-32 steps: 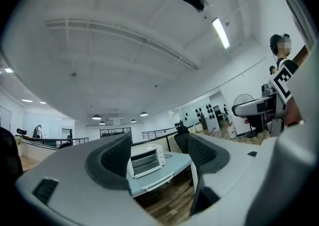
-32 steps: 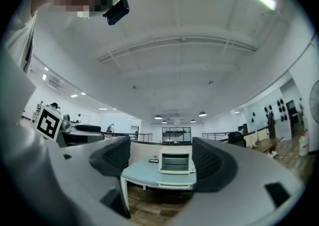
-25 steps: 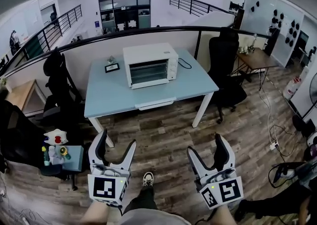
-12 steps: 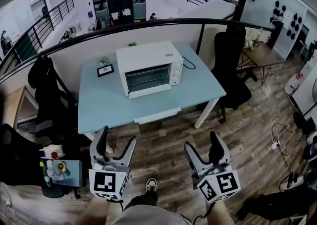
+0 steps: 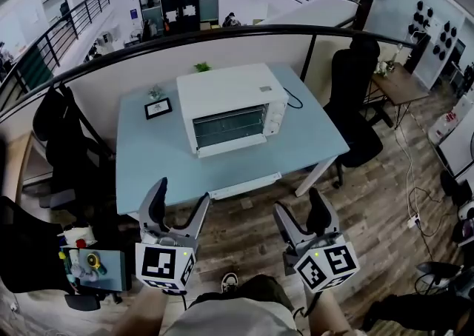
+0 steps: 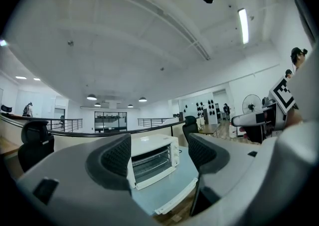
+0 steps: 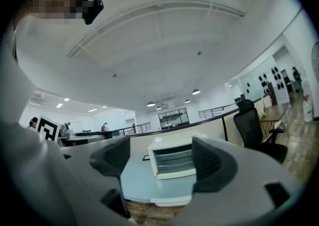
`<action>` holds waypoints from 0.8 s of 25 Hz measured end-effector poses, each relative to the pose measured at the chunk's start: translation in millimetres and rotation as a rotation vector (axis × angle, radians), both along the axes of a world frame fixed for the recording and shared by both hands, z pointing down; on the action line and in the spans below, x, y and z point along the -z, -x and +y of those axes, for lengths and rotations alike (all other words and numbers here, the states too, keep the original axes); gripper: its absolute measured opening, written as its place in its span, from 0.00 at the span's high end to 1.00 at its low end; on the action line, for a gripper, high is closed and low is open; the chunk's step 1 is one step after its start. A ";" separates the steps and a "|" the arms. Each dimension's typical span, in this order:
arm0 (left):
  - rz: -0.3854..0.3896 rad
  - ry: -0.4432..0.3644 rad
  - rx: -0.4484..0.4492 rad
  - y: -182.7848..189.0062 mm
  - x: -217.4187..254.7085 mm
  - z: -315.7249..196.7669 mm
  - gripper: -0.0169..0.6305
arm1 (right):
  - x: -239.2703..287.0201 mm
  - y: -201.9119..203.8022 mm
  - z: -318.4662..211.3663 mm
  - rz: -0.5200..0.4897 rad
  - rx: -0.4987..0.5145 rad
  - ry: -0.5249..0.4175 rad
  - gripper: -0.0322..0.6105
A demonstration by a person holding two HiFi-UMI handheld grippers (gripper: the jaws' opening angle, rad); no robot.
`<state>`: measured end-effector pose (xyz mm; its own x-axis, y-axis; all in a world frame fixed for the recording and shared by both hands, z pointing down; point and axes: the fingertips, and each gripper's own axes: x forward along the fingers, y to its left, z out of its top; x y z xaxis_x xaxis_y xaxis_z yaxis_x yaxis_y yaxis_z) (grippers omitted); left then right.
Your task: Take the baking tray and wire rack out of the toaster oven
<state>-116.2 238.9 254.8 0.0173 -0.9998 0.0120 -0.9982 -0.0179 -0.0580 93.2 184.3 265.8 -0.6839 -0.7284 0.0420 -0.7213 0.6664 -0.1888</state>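
Nearest, the left hand-held gripper (image 5: 178, 201) and the right hand-held gripper (image 5: 300, 209) point level side by side over the wooden floor (image 5: 244, 234), each with its jaws apart and empty. Ahead of both lies the pale blue tabletop (image 5: 152, 160). On it, well apart from the jaws, stands the white toaster oven (image 5: 231, 109), its door shut. Rack bars show behind the glass, but the tray cannot be made out.

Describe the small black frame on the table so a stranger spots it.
Find the light blue table with the white toaster oven on it. Left of the oven in the head view, near the far edge, sits the black frame: dark and rectangular, unlike the little plant behind it.
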 end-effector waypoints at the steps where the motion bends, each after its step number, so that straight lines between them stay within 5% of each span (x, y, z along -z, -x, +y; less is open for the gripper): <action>1: 0.010 0.000 0.000 2.6 -1.2 -5.5 0.44 | -1.6 2.3 -6.5 0.001 -0.001 0.005 0.36; 20: 0.127 0.071 0.124 36.6 -45.6 -177.5 0.44 | -61.5 45.0 -211.4 -0.054 0.150 0.187 0.37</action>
<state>-152.8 61.3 300.3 -0.1001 -0.9910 0.0885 -0.9922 0.1061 0.0656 48.1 -27.1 327.3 -0.7888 -0.6015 0.1268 -0.6024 0.7152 -0.3544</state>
